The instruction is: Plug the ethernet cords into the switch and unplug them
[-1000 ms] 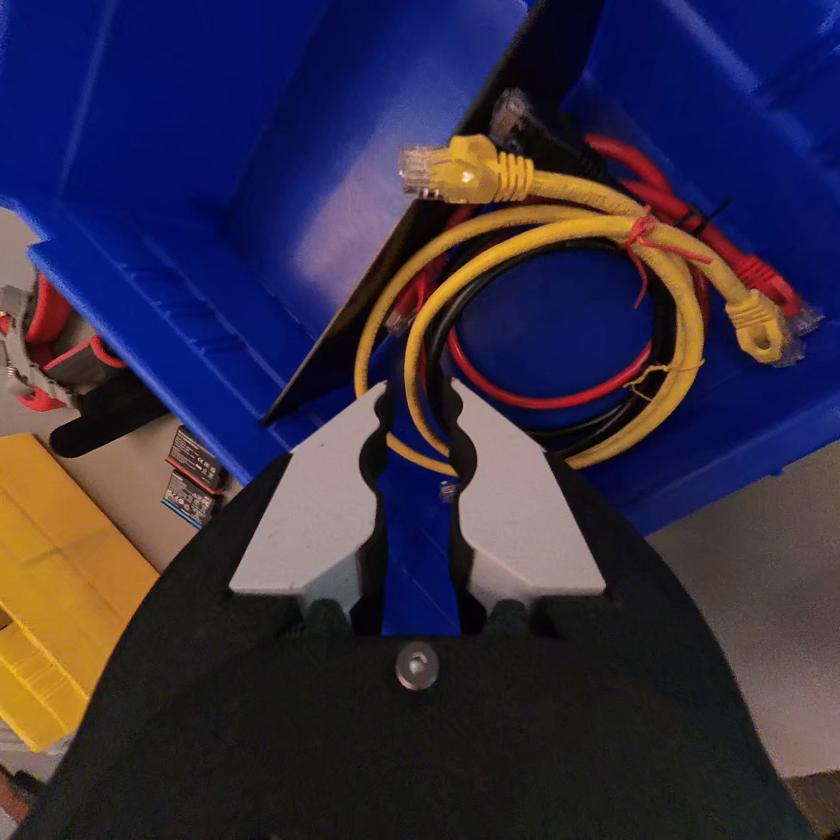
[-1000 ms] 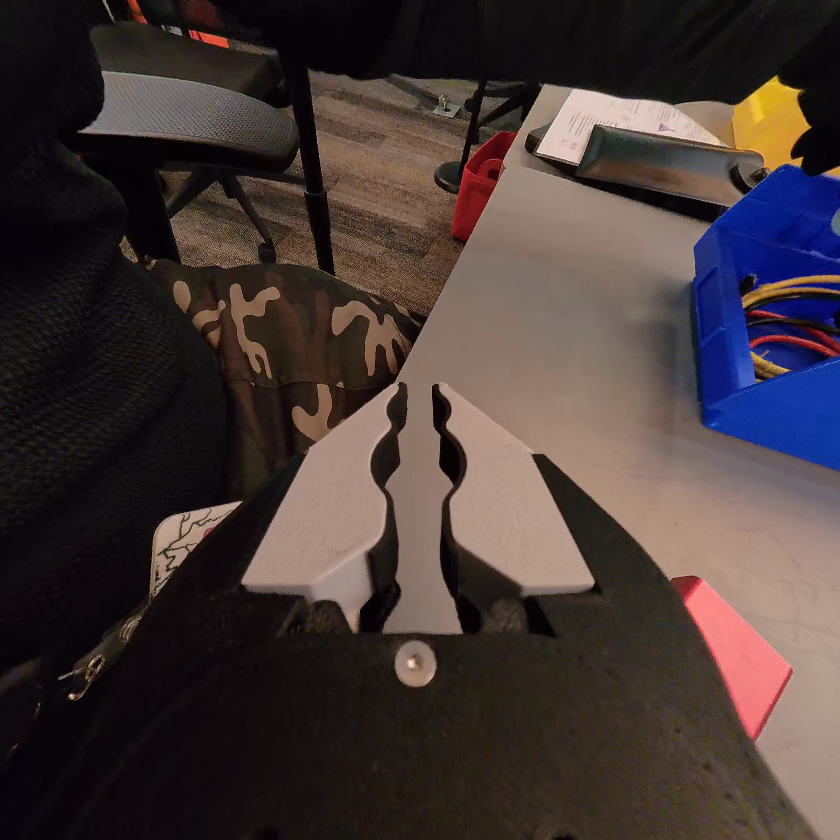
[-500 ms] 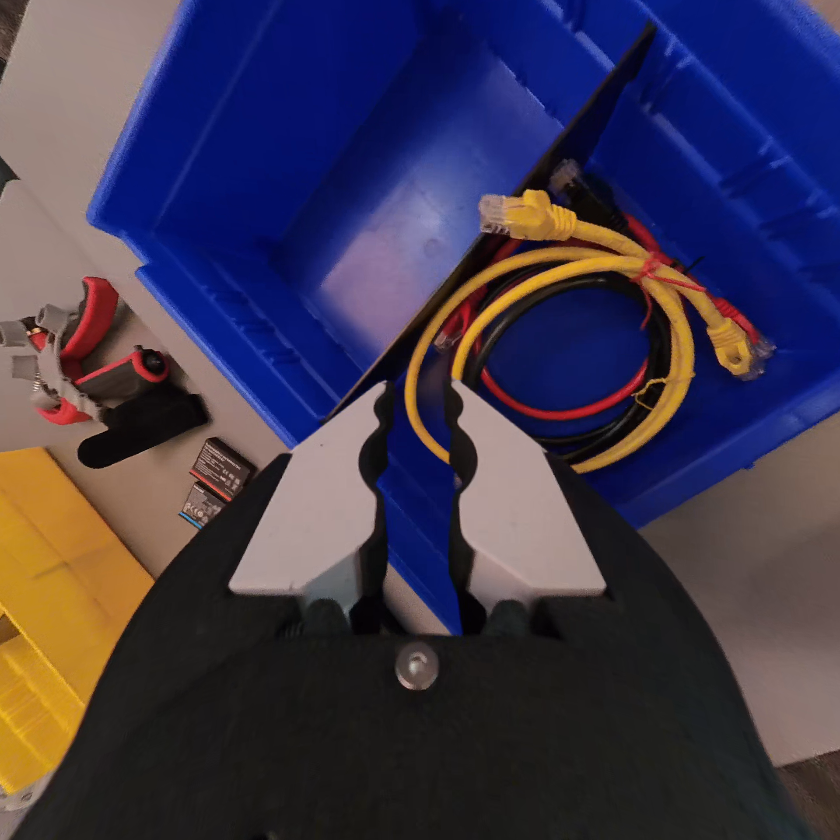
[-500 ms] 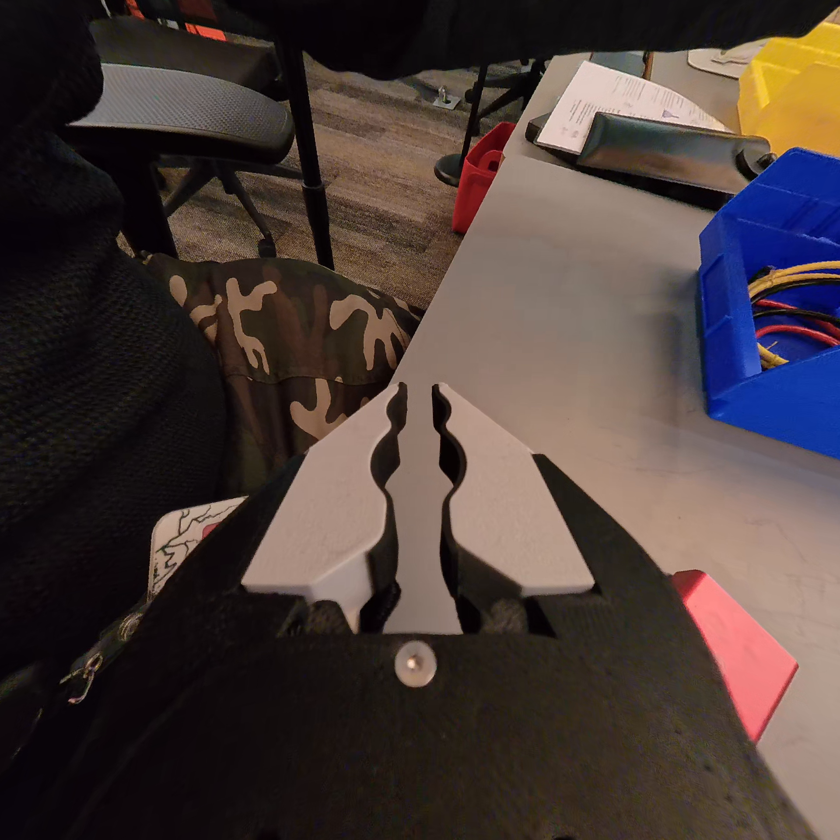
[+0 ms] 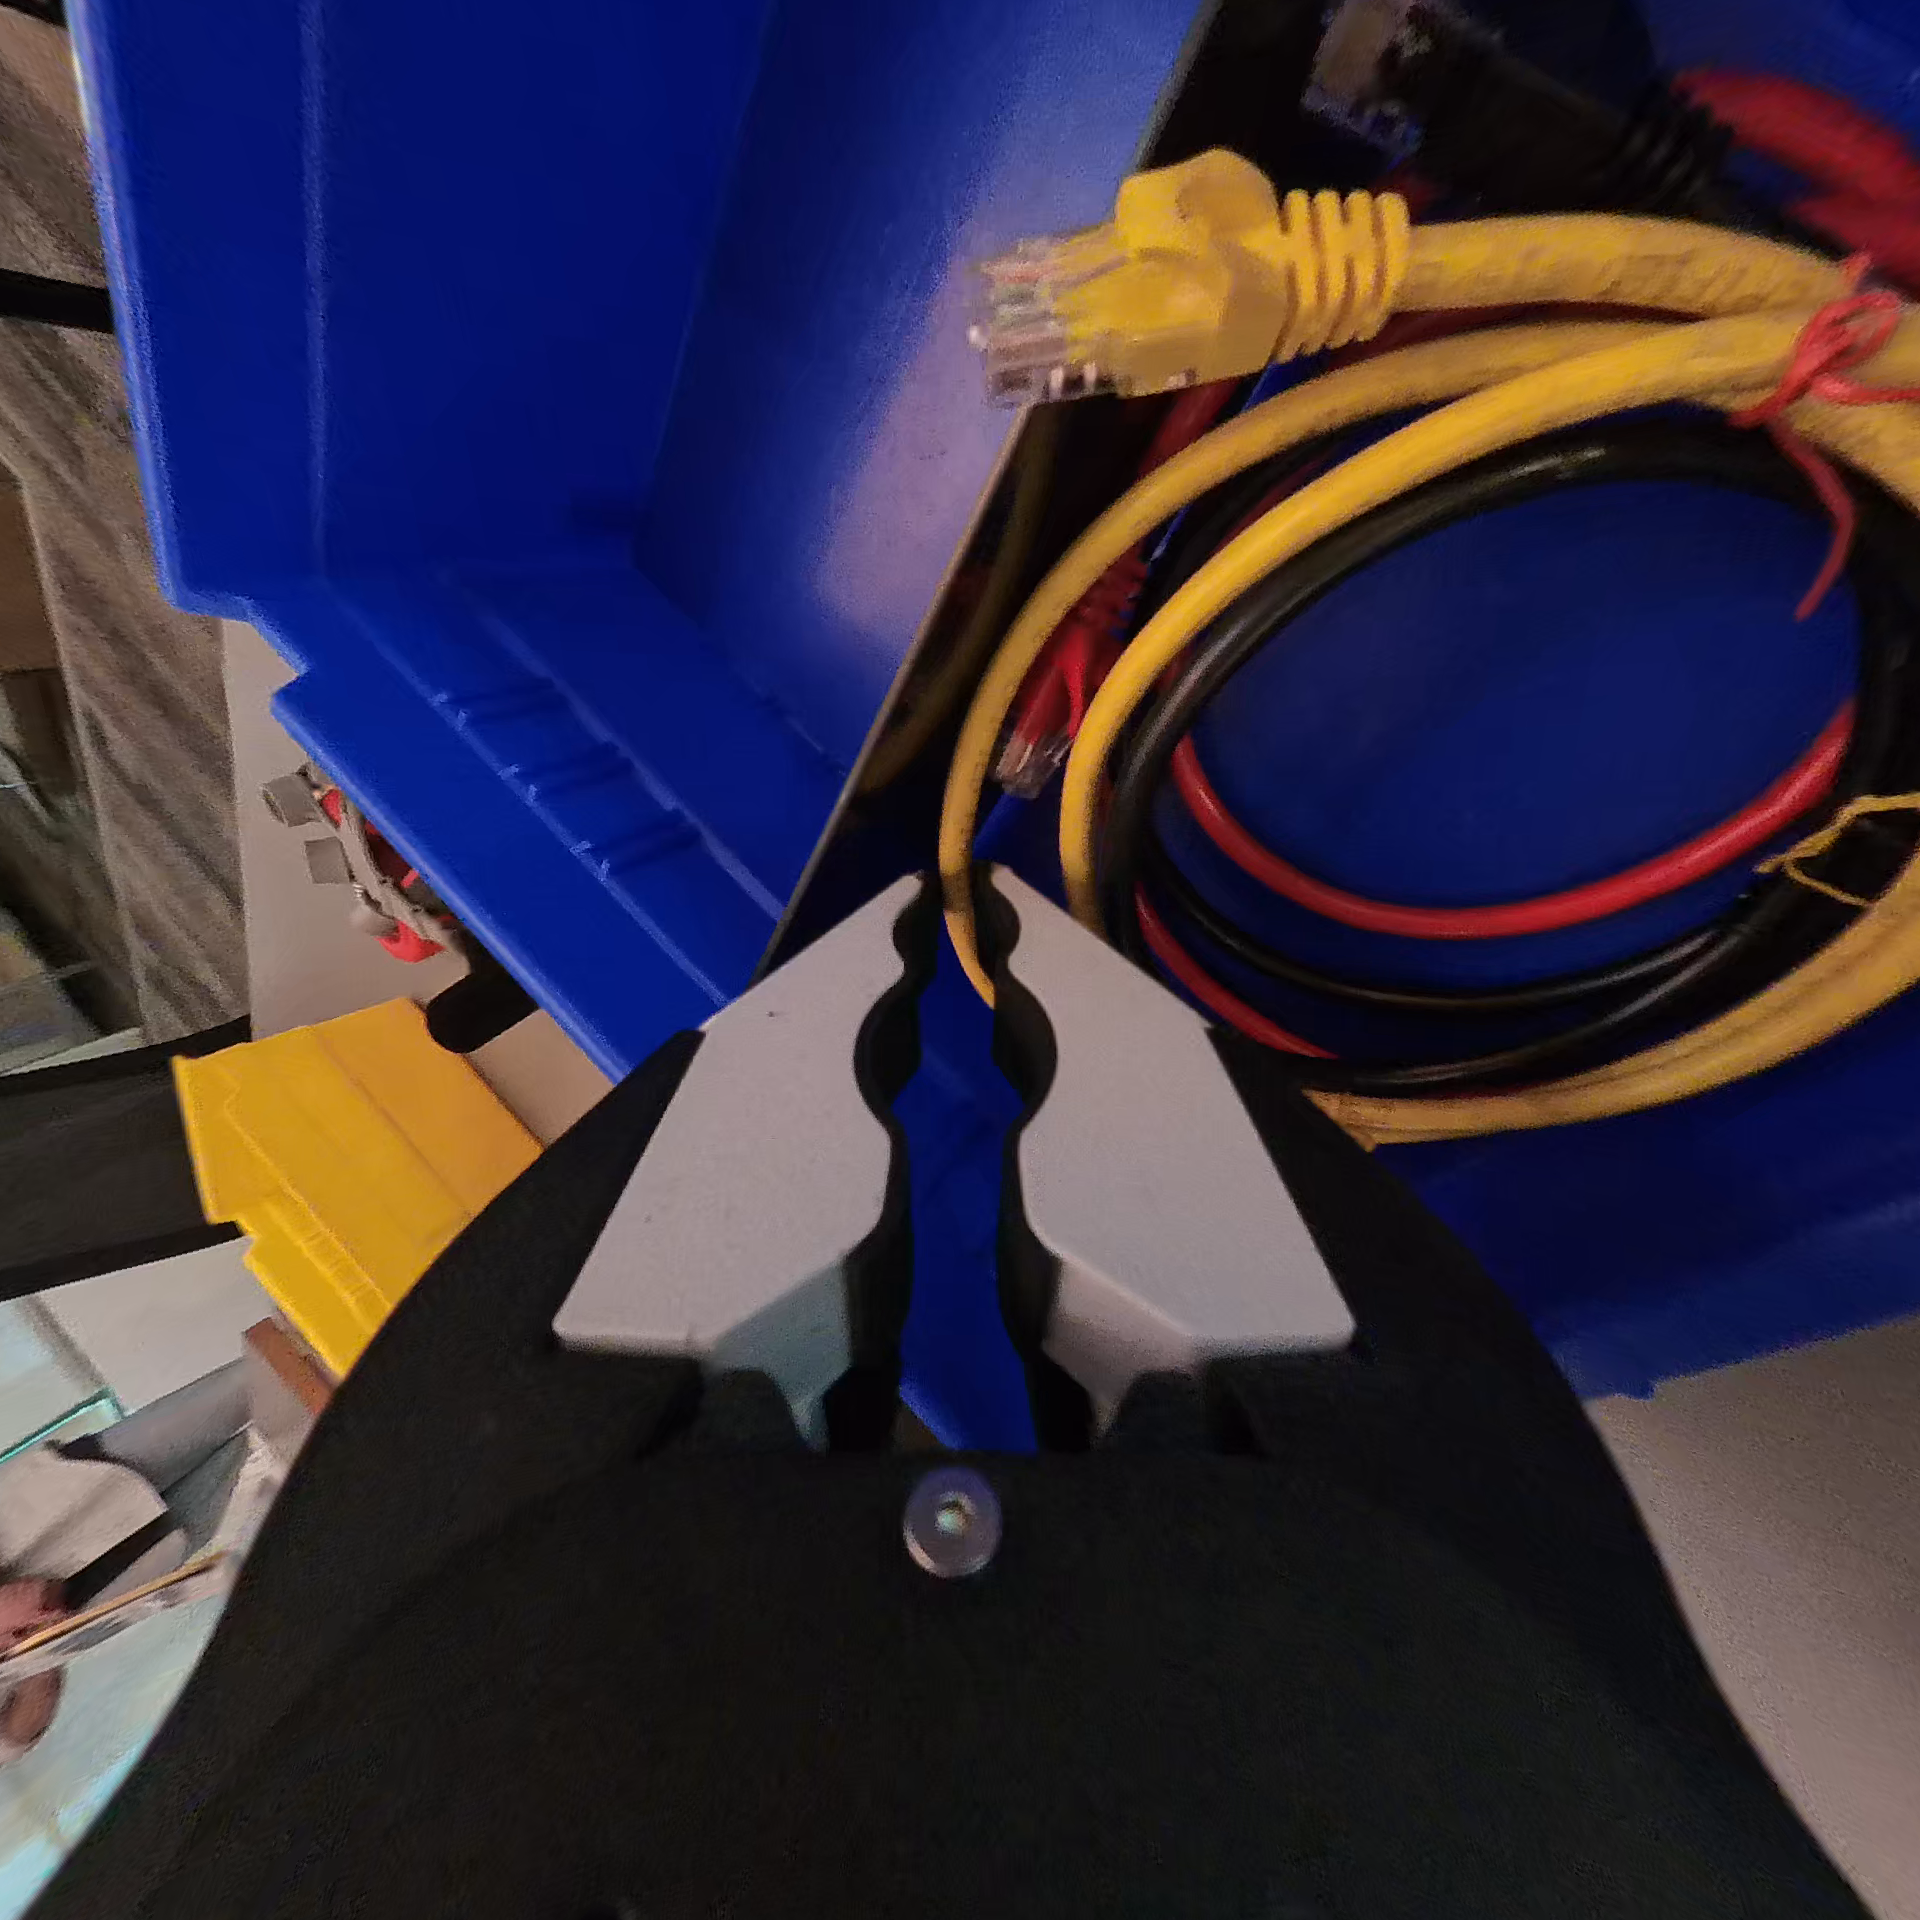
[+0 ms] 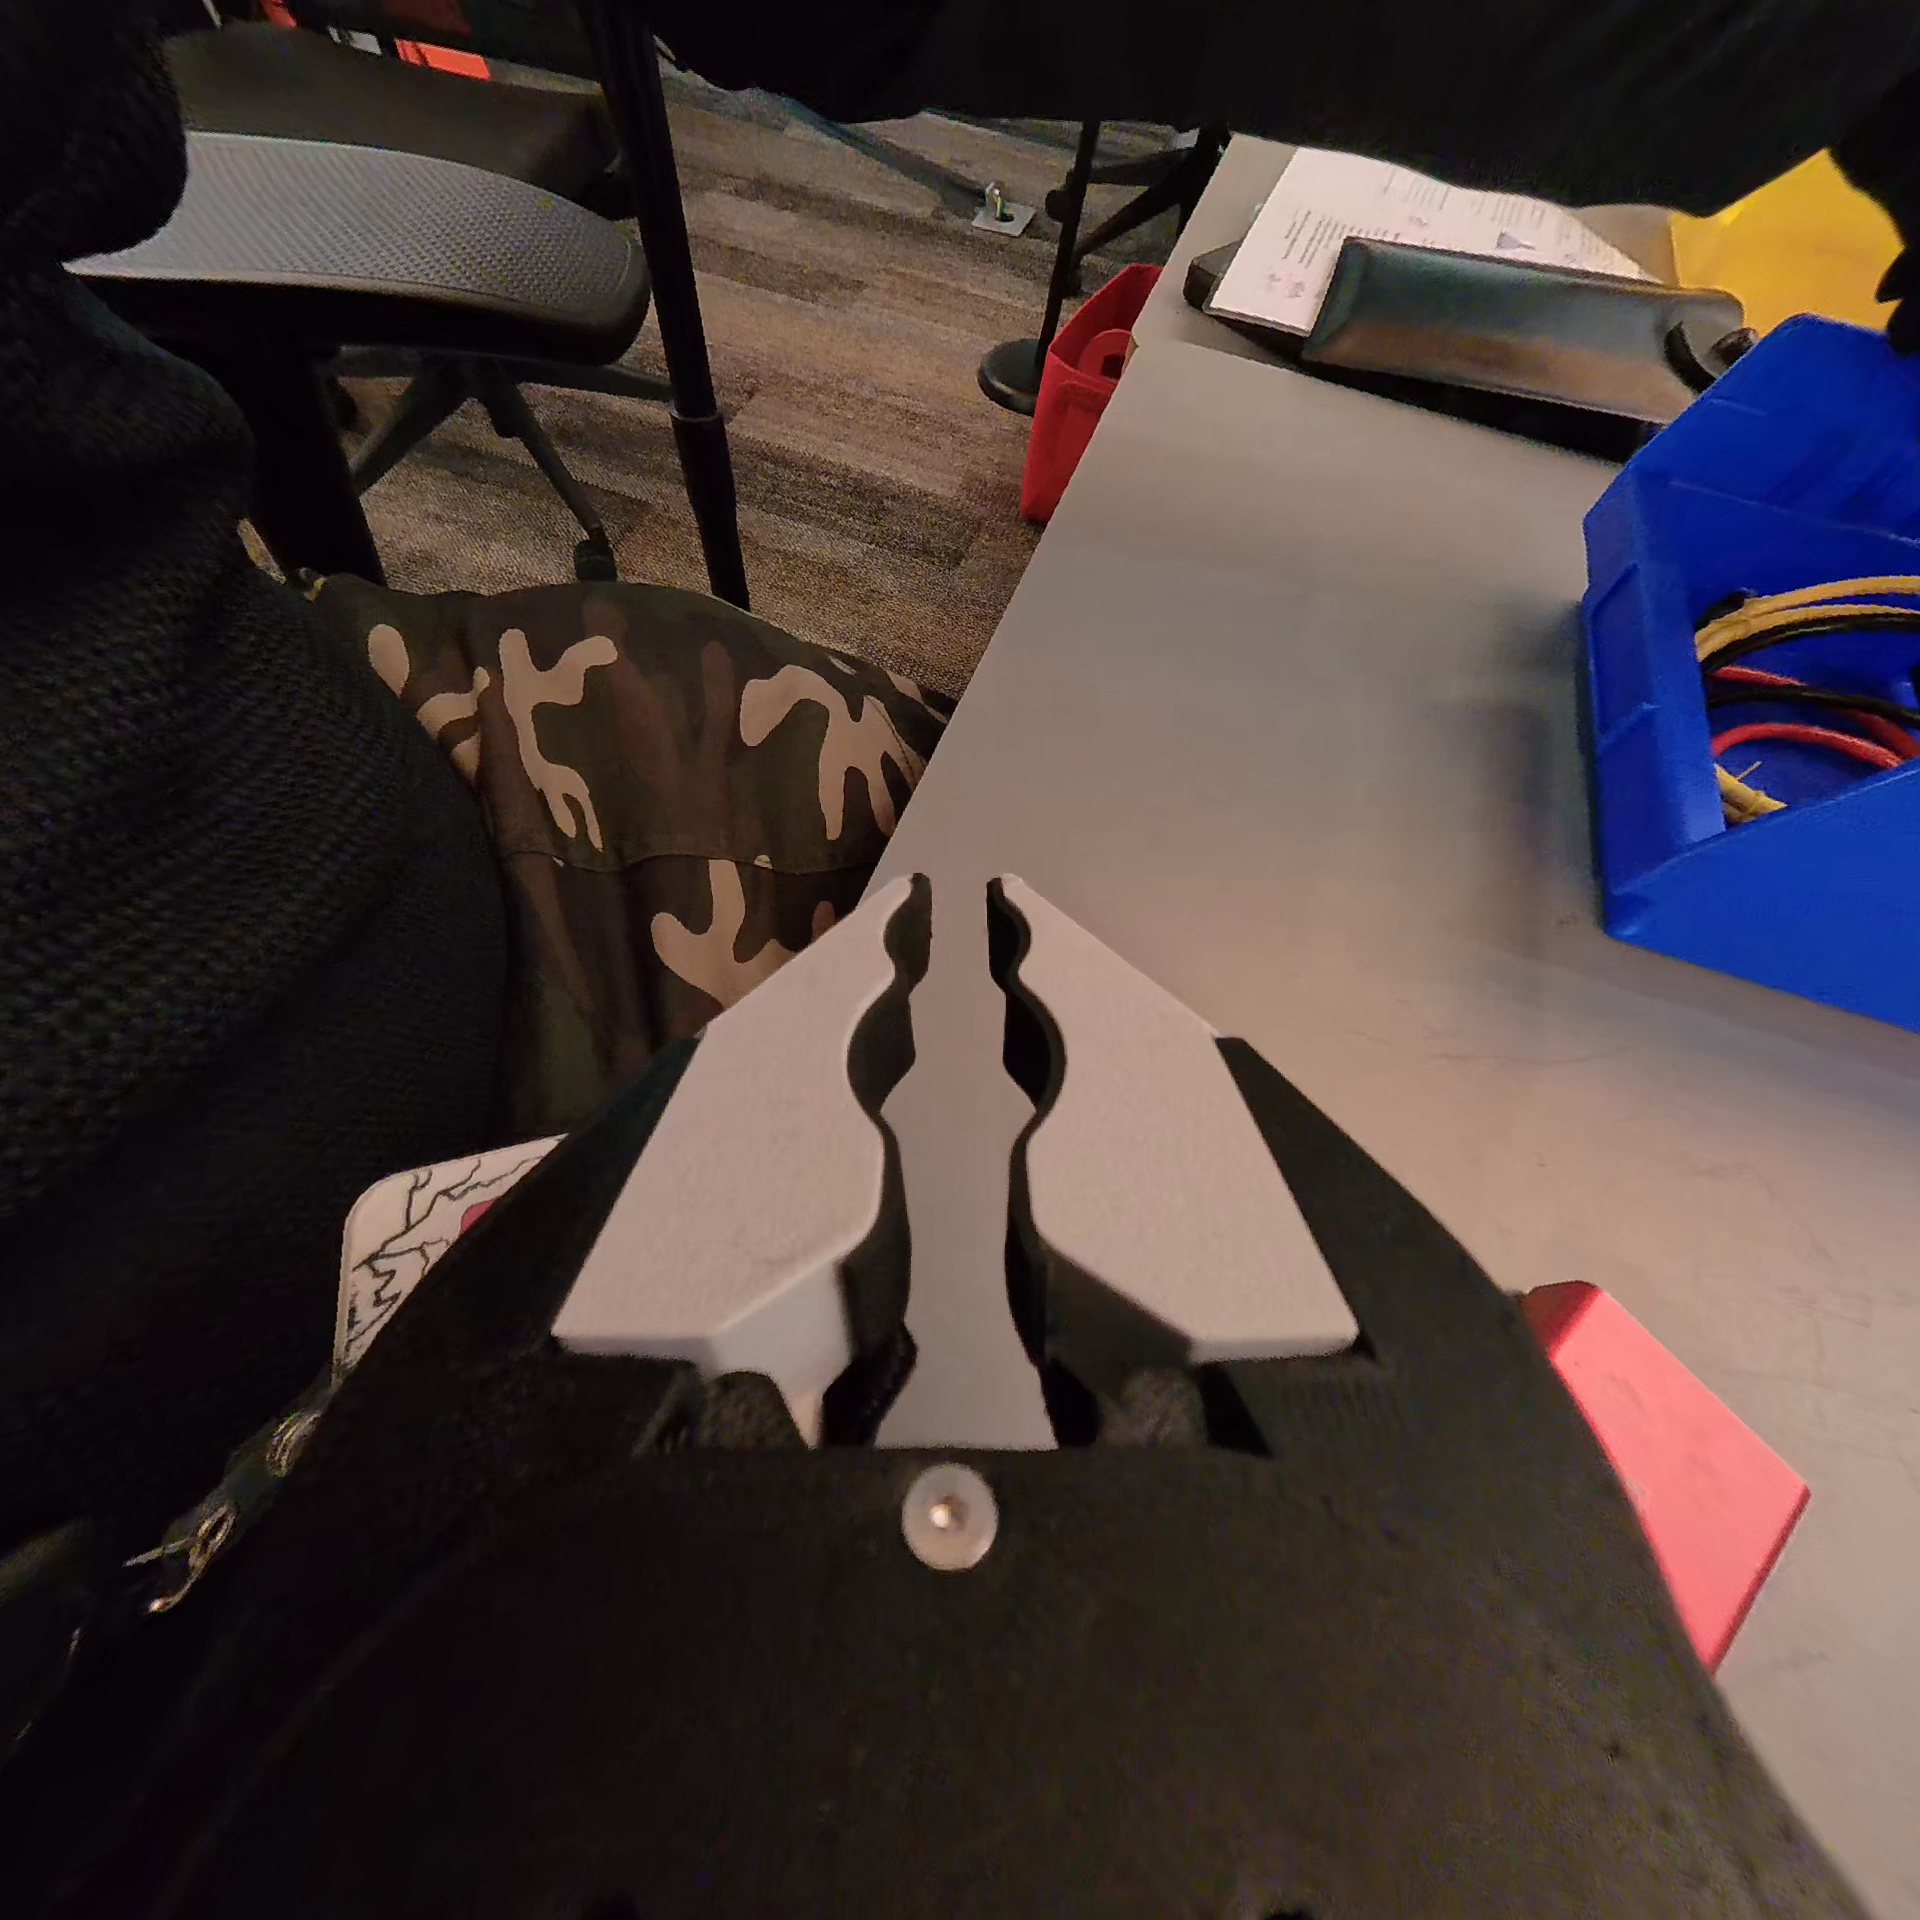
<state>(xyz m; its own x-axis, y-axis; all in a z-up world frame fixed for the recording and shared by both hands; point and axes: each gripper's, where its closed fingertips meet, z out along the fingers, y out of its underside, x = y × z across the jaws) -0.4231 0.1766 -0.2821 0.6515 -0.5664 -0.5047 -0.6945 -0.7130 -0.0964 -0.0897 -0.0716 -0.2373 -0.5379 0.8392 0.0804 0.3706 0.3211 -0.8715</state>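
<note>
Fingers of the left gripper (image 5: pixel 956 894) stand narrowly apart inside the blue bin (image 5: pixel 520 436), with a strand of the yellow ethernet cord (image 5: pixel 1455 416) running between the tips; whether the tips pinch it cannot be told. Ahead and to the right of the fingers lies the coil of yellow, black cord (image 5: pixel 1299 977) and red cord (image 5: pixel 1507 914). The yellow plug (image 5: pixel 1164 281) points left, ahead of the tips, over a black divider (image 5: pixel 1174 114). Left of the fingers, outside the bin, sits a yellow bin (image 5: pixel 332 1143).

Only the right wrist view shows the wider setting: the right gripper (image 6: pixel 956 894), fingers narrowly apart and holding nothing, hovers over the near edge of the grey desk (image 6: pixel 1299 727). The blue bin (image 6: pixel 1683 727) with its cords stands well ahead and to the right. A red block (image 6: pixel 1662 1455) lies just right of the gripper body. Left of the fingers are camouflage fabric (image 6: pixel 675 748) and a chair (image 6: pixel 364 239). No switch appears in either view.
</note>
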